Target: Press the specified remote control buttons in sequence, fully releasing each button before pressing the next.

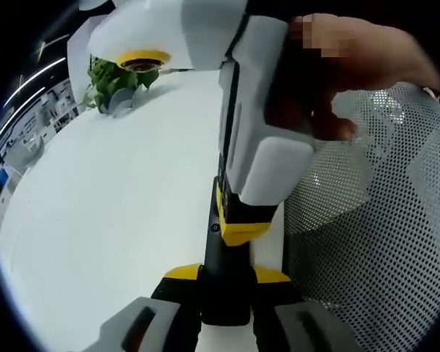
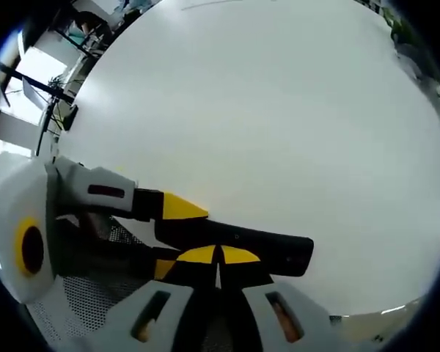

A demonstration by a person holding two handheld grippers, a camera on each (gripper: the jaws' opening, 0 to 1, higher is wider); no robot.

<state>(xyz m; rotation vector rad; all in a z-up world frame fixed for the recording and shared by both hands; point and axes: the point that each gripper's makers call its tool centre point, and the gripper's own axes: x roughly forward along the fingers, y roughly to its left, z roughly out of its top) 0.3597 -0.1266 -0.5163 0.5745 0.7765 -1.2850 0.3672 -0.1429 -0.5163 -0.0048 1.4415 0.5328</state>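
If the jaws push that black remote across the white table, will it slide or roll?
The remote looks long, flat and rigid, so it would probably slide, not roll. The white table looks smooth, so it may skid or swivel easily. The left gripper seems clamped around one end, steadying it.

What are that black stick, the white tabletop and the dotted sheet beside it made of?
The black remote looks like matte hard plastic: dull, even, no glare. The table seems smooth white laminate, with a faint sheen. The dotted sheet is perforated white mesh, fabric or plastic; unclear which.
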